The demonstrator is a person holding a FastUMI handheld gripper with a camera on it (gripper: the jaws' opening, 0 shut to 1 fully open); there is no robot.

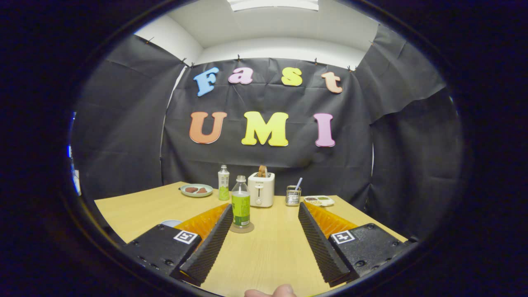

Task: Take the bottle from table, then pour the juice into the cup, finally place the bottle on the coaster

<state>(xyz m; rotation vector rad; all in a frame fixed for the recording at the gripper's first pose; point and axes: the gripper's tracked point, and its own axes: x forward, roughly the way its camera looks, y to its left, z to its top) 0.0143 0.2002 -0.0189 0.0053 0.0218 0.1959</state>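
Note:
A clear bottle with a green label and white cap (241, 201) stands upright on a round coaster (242, 229) on the wooden table (268, 247). It is just ahead of my left fingertip, on the inner side. My gripper (265, 206) is open wide, with only bare table between the fingers and neither finger touching the bottle. A pale rounded rim (170, 223), perhaps the cup, peeks out behind the left finger and is mostly hidden by it.
Beyond the fingers stand a second green-label bottle (223, 182), a white toaster (261, 189) holding bread, a plate of food (196, 189), a metal holder with a straw (293, 195) and a small dish (319, 200). A person's fingertip (270, 292) shows below.

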